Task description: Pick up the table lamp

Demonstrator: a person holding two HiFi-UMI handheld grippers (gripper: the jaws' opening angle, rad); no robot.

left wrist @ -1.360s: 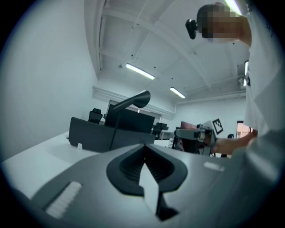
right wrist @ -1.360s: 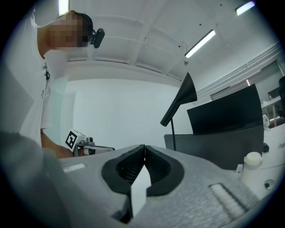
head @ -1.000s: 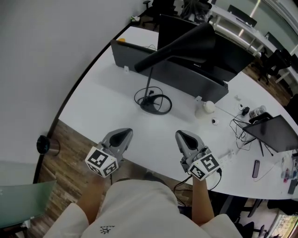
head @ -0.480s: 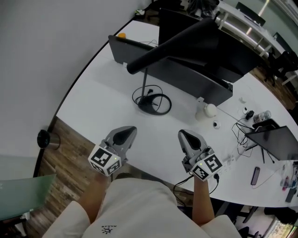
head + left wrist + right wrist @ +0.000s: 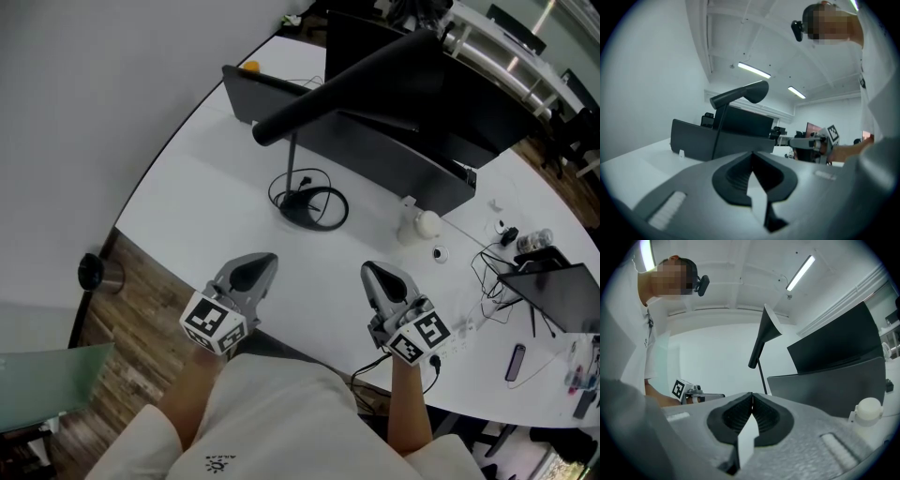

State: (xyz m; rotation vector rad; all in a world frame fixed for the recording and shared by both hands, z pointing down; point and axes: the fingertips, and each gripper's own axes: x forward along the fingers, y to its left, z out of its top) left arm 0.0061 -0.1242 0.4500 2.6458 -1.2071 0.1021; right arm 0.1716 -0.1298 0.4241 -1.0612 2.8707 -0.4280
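At near worktop edge (image 5: 187,202): both tools sit low, wrists still over the floor side, tips just over the rim.

**Change noted.** Vs. a second ago, both tools have crept fwd slightly toward the lamp (image 5: 347,75), then more or less settled. Jaw state is unchanged.
- Left tool (image 5: 261,264): closed, pads meeting, nothing between them, confirmed in left gripper view (image 5: 751,161).
- Right tool (image 5: 377,277): same, closed and empty (image 5: 752,401).

**Lamp.** Stands untouched mid-worktop, well apart from both tools. Its round base (image 5: 302,208) is ahead, betw. the two tools. The thin stem rises from it, and the long dark head slants up to the right.

**Meaning.** Approach only, no contact yet. In my judgement a tool must open before it can take the stem.

**Edges / room.**
- Bare worktop betw. tools and base, so a clear run in.
- Cable loop (image 5: 330,204) lies round the base: snag risk on lift.
- Dark screen (image 5: 375,159) stands just behind the stem, so little room beyond.
- Lamp head overhangs that screen; judged liable to tip if gripped low.
- Wall curves close on the left.
- Right side is busier: small white object (image 5: 427,223), then loose wires (image 5: 487,272).
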